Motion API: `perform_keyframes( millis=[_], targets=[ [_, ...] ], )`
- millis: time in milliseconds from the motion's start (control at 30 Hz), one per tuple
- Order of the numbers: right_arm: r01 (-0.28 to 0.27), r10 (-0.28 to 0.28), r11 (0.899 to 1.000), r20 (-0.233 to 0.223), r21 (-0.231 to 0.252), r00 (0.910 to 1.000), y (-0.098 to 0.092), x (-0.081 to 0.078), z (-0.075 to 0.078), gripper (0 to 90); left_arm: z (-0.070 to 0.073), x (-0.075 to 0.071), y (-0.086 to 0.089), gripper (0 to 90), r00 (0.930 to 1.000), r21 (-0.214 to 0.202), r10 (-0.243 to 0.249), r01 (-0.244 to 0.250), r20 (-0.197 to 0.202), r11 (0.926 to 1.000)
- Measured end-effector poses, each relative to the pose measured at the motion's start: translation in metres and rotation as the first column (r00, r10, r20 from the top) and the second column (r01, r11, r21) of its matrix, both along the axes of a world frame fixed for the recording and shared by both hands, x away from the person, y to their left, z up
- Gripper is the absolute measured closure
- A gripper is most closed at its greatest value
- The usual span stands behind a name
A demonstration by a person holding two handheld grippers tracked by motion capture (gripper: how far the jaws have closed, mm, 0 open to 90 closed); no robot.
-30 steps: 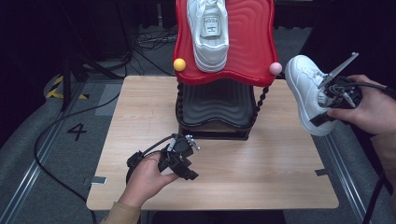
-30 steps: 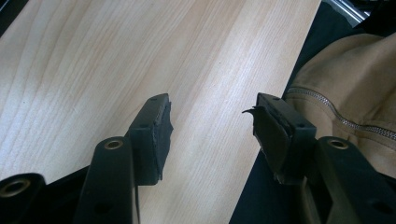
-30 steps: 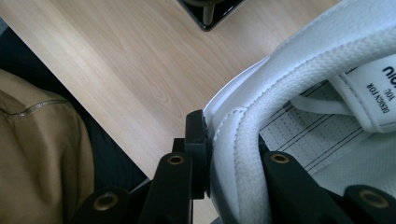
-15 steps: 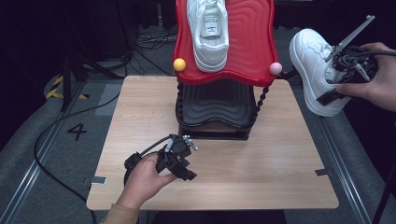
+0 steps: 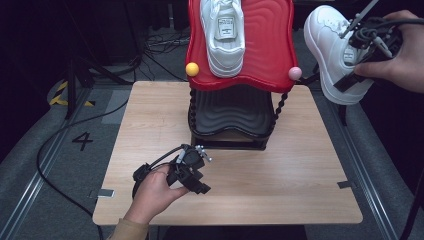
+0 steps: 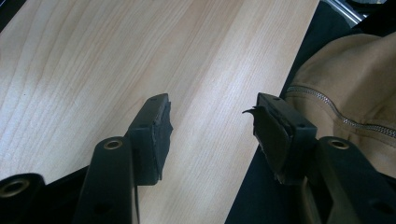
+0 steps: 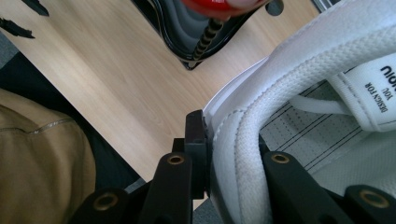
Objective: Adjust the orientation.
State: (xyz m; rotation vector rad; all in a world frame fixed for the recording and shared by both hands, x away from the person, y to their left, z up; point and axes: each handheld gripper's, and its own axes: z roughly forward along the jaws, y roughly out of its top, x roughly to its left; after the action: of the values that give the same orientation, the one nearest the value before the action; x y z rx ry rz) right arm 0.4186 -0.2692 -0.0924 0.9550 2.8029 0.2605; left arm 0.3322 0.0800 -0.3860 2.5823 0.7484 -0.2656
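Left gripper [image 5: 192,175] rests low with jaws apart; right gripper [image 5: 357,55], raised high, is clamped.

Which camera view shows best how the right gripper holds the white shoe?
The right gripper view: its jaws pinch the collar of the held shoe, one outside, one inside. The high view shows the whole shoe lifted right of the red shelf, the right gripper hiding the grip. The left gripper view faces the table.

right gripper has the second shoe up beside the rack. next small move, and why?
Probably carry the held shoe left over the red shelf, beside the shoe already there. The right gripper clamps its collar, it hangs off the shelf's right edge, and that half looks free.
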Motion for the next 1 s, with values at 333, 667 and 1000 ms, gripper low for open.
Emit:
perform_keyframes(
  millis=[333, 667, 1000],
  targets=[
    [-0.021, 0.021, 1.0, 0.032, -0.003, 0.9993, 0.029, 0.005, 0.021, 79.7, 0.0, 0.001, 0.001, 46.9, 1.0, -0.006, -0.009, 0.009, -0.001, 0.9999],
    [-0.057, 0.057, 0.998, 0.059, 0.011, 0.9966, 0.064, 0.013, 0.027, 79.6, 0.002, -0.001, 0.008, 46.9, 1.0, -0.013, 0.006, -0.006, 0.0, 0.9999],
    [-0.079, 0.077, 0.996, 0.07, 0.029, 0.9946, 0.092, 0.025, 0.028, 79.6, 0.002, -0.007, 0.017, 46.8, 0.9994, -0.019, 0.036, -0.036, 0.0, 0.9992]
  ],
)
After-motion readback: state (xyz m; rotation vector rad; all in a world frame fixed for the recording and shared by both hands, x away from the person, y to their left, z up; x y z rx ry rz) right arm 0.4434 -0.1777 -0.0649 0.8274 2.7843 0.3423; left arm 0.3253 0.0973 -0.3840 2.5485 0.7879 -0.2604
